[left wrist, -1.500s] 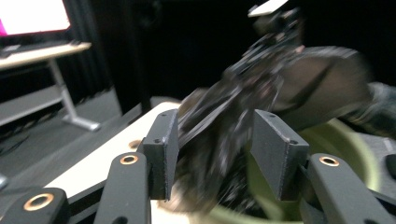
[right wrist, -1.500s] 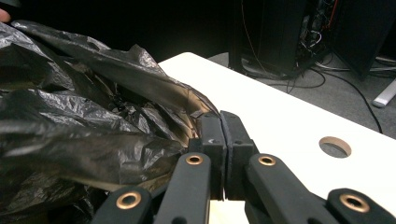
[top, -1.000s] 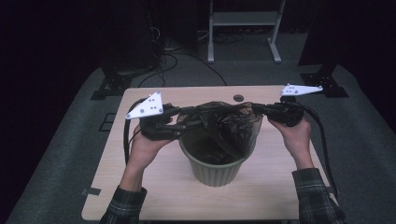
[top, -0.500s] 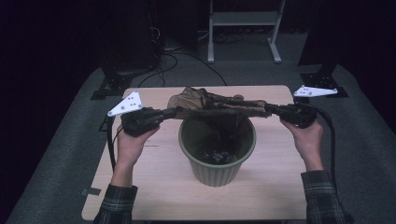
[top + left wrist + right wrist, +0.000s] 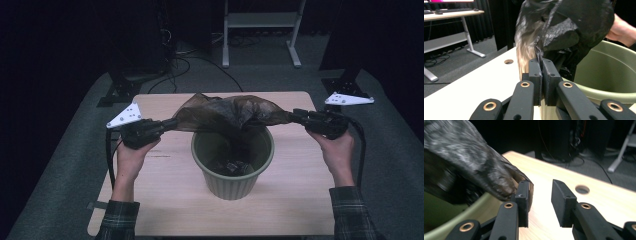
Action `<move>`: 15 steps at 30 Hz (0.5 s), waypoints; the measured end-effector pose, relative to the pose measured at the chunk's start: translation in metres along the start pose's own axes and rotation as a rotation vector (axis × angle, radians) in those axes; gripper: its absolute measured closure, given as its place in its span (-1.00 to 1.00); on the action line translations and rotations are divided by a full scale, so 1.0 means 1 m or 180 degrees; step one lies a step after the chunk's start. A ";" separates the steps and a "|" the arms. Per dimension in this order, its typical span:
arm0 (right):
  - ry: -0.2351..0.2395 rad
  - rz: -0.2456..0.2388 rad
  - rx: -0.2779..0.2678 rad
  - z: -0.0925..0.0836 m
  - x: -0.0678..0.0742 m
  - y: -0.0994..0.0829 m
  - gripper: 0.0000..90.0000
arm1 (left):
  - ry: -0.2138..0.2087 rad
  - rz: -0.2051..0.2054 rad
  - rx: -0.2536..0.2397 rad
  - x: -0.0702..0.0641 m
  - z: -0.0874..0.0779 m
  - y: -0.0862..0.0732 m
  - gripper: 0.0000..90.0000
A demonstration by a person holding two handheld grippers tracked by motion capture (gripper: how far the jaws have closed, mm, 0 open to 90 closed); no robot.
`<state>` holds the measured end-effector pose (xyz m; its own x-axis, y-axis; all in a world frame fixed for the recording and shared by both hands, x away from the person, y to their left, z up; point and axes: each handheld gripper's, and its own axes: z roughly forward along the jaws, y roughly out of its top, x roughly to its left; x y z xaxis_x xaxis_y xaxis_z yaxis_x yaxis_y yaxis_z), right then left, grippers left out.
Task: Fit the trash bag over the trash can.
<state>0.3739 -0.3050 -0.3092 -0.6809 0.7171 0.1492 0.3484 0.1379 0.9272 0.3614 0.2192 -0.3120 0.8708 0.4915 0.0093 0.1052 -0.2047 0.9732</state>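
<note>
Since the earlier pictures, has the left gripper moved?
Yes. The left gripper moved outward from the green bin toward the table's left edge, stretching the bag.

Two hand-held grippers, black bodies. Left gripper (image 5: 172, 123) and right gripper (image 5: 295, 116) each carry a pale grey three-cornered plate (image 5: 124, 116) on top, dotted with small holes. A black cable (image 5: 109, 160) loops from each body. Jaws: flat black rectangular pads on black link arms with brass-coloured rivets (image 5: 525, 84) and small dark screws. The person wears dark green plaid sleeves (image 5: 117, 222) with buttoned cuffs.
</note>
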 end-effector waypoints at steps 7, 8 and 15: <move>0.0150 -0.0138 -0.0218 -0.016 0.016 0.020 0.32 | -0.0022 -0.0018 0.0049 -0.002 0.004 -0.001 0.93; 0.0183 -0.0144 -0.0238 -0.018 0.018 0.022 0.31 | -0.0019 -0.0026 0.0051 -0.002 0.004 -0.001 0.94; 0.0201 -0.0231 -0.0322 -0.029 0.025 0.035 0.26 | -0.0017 -0.0041 0.0054 0.000 0.004 -0.001 0.97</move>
<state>0.3501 -0.3020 -0.2634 -0.7422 0.6629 0.0988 0.2322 0.1161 0.9657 0.3632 0.2154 -0.3138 0.8718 0.4898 -0.0046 0.1245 -0.2125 0.9692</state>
